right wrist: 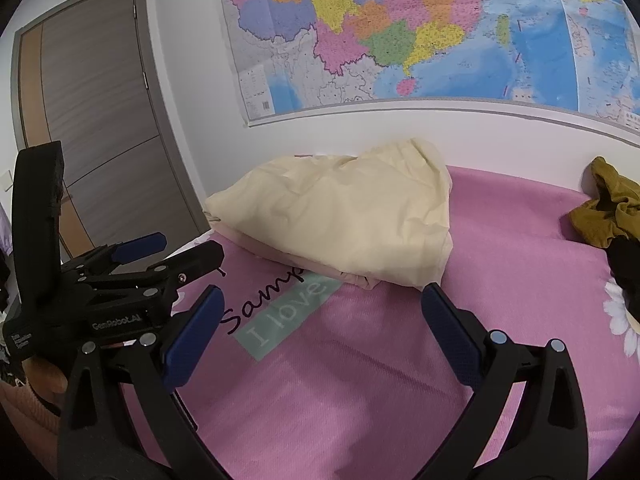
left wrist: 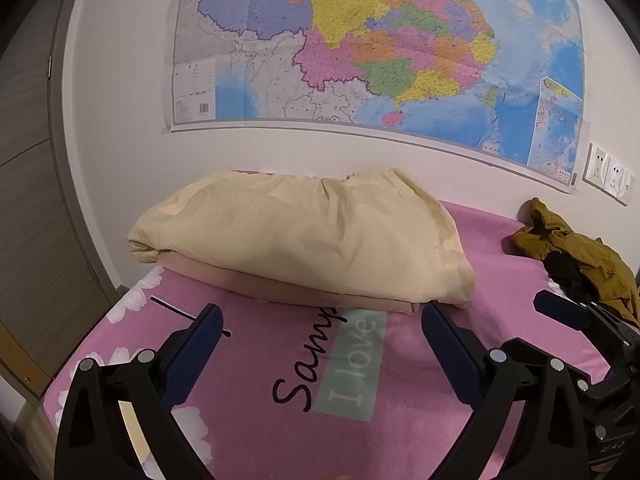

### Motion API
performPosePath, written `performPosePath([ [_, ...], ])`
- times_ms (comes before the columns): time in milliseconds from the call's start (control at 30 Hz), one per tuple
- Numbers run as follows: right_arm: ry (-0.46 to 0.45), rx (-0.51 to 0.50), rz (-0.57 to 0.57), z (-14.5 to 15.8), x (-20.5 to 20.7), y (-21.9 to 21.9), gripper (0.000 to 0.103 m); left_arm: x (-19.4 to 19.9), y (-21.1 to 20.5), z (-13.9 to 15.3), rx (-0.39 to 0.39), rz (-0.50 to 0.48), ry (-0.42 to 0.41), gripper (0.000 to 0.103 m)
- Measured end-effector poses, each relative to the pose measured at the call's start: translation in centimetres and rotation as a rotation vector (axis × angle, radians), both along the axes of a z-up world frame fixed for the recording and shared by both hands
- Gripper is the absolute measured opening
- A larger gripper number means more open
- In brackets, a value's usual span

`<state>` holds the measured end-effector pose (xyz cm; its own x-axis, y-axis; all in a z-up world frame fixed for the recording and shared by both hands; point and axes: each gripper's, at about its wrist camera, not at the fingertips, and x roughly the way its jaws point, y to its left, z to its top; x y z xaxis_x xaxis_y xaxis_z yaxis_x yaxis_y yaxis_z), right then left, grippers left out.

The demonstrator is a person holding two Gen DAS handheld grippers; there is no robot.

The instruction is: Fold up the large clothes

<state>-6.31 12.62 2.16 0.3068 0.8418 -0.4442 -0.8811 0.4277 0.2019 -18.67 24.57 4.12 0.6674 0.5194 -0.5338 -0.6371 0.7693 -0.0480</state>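
Note:
A folded cream garment (left wrist: 304, 240) (right wrist: 344, 220) lies on top of a folded pale pink one (left wrist: 288, 290) (right wrist: 352, 276), stacked at the far side of the pink bed sheet (left wrist: 420, 380) (right wrist: 380, 360) near the wall. My left gripper (left wrist: 320, 320) is open and empty, just short of the stack. My right gripper (right wrist: 322, 304) is open and empty too, to the right of the left one, which shows at the left of the right wrist view. A crumpled mustard garment (left wrist: 576, 248) (right wrist: 604, 216) lies on a black one (left wrist: 568, 276) (right wrist: 626, 264) at the far right.
A large coloured map (left wrist: 380, 40) (right wrist: 440, 28) hangs on the white wall behind the bed. Wall sockets (left wrist: 608, 178) sit to its right. A grey and wood door (right wrist: 100, 120) stands at the left. The sheet carries printed lettering (left wrist: 352, 360) and white flowers.

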Motion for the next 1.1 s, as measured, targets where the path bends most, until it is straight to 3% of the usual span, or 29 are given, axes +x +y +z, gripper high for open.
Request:
performPosePath([
  [1100,0.000,0.006,-0.003,-0.1,-1.1,-1.2,0.097,-0.9,-0.4,-0.4,-0.006,0.000,0.018,0.096],
])
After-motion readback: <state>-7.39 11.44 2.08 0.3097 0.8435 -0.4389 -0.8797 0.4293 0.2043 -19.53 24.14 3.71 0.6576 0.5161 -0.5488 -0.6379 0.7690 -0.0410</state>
